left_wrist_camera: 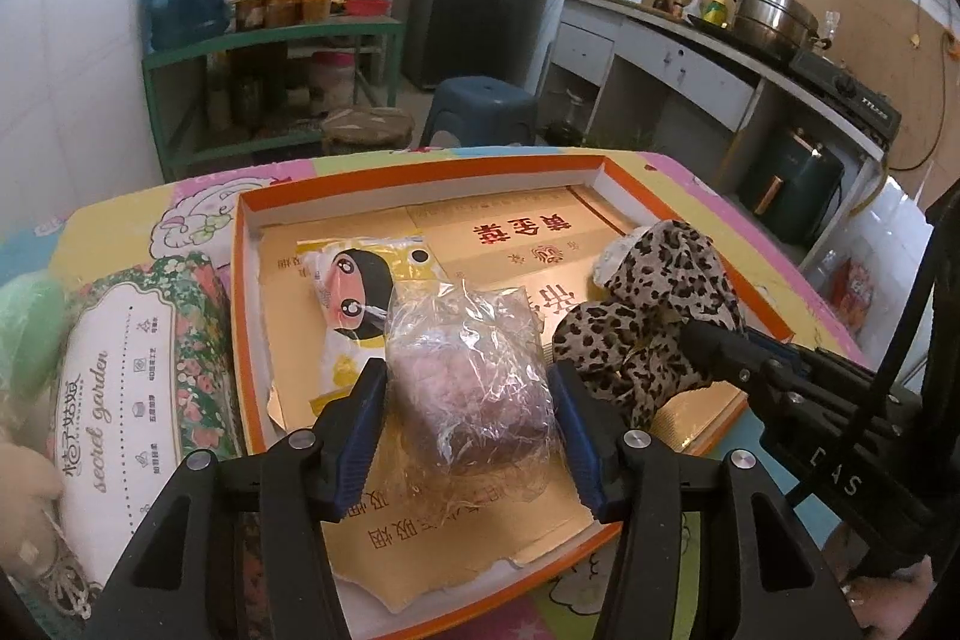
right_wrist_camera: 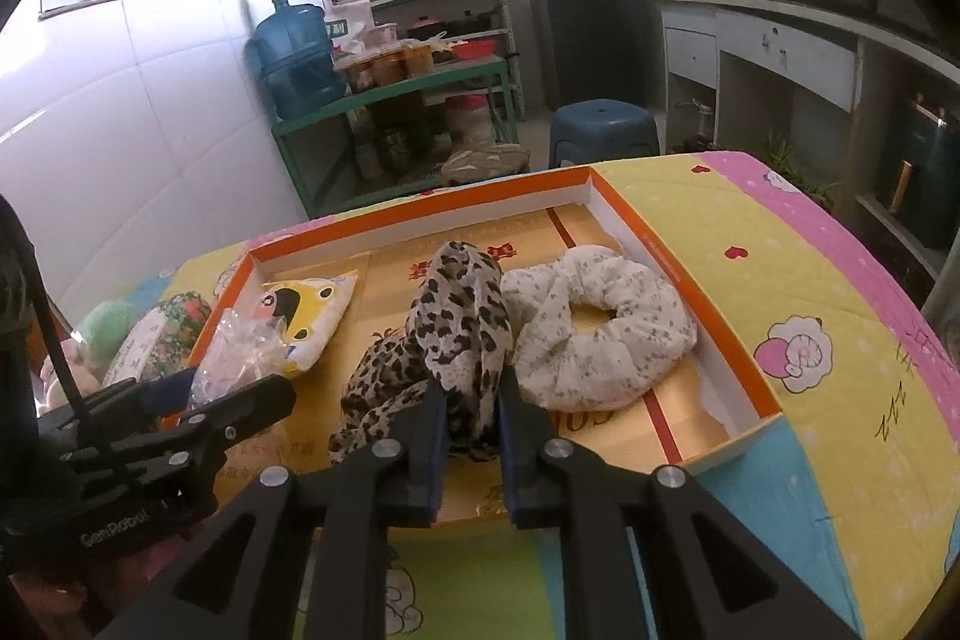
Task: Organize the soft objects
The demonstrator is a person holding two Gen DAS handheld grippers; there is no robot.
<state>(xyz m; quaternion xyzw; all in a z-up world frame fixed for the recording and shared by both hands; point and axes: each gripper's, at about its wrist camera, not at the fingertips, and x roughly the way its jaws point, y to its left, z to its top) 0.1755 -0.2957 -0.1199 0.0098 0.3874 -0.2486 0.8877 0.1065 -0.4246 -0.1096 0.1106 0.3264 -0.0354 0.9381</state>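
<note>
Both your grippers tilt down over the orange tray: left gripper clasps the plastic-wrapped bundle; right gripper pinches the leopard-print cloth.

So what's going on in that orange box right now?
Left tool around plastic-wrapped bundle. Right tool shut on leopard-print scarf. Both over the orange box; white scrunchie beside scarf.

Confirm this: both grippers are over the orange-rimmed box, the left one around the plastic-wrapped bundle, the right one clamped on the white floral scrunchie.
Wrong about the right gripper: the right wrist view shows it clamped on the leopard-print cloth; the white floral scrunchie lies free beside it. The rest stands: the left gripper is around the plastic-wrapped bundle in the orange-rimmed box.
</note>
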